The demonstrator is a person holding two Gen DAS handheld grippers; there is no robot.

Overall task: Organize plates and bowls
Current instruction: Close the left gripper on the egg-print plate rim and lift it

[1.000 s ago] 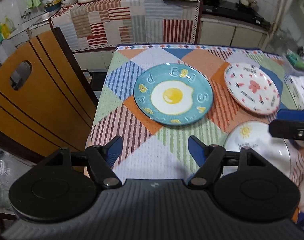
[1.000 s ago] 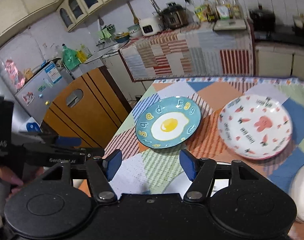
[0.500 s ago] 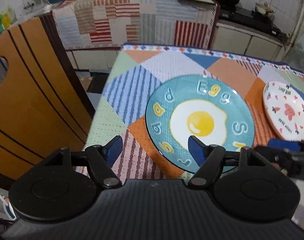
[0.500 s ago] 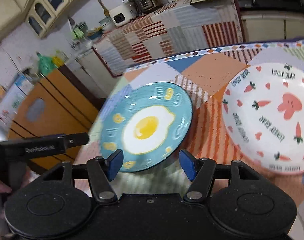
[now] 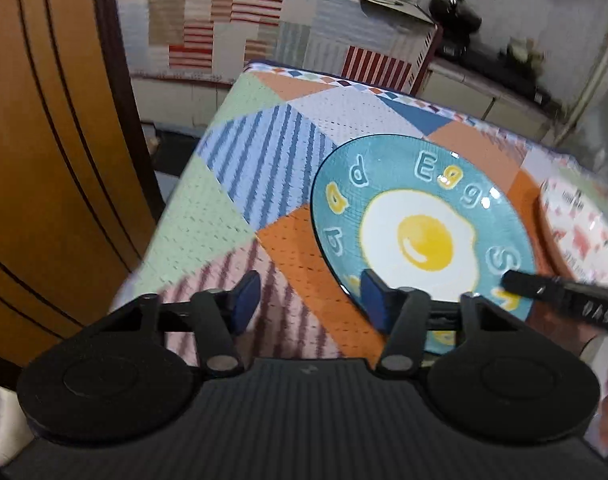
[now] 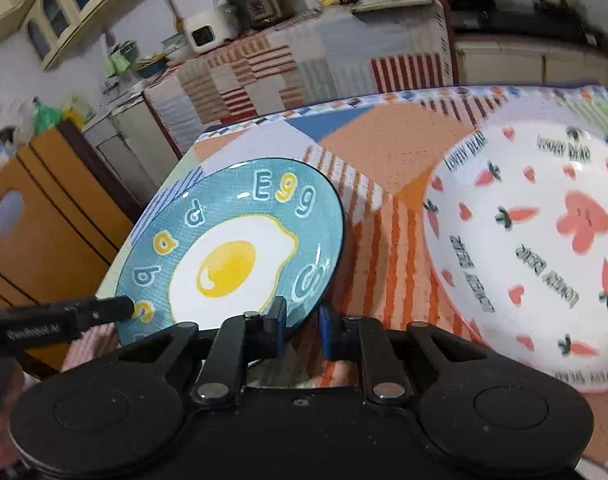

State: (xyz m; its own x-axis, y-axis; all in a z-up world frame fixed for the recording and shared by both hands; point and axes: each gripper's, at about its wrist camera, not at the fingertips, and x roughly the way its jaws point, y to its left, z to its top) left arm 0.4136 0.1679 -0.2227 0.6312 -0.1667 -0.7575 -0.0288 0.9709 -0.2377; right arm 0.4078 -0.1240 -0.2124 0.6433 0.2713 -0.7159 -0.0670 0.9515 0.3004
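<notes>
A teal plate with a fried-egg picture point(image 5: 423, 216) point(image 6: 240, 240) lies on the patchwork tablecloth. My right gripper point(image 6: 302, 330) is shut on its near rim, one finger above and one below, and the plate looks tilted up on that side. My left gripper point(image 5: 307, 300) is open at the plate's near left edge, its right finger over the rim, holding nothing. A white plate with carrots and a pink rabbit point(image 6: 543, 240) point(image 5: 583, 232) lies to the right of the teal one.
A wooden chair back point(image 5: 44, 160) stands close to the table's left edge point(image 5: 176, 200). A covered counter point(image 6: 304, 68) with appliances and bottles runs behind the table. The right gripper's finger point(image 5: 559, 294) crosses the left wrist view.
Both grippers moved forward onto the teal plate. My right gripper went from open to shut on its rim. The left gripper stayed open and came down to the plate's left edge.
</notes>
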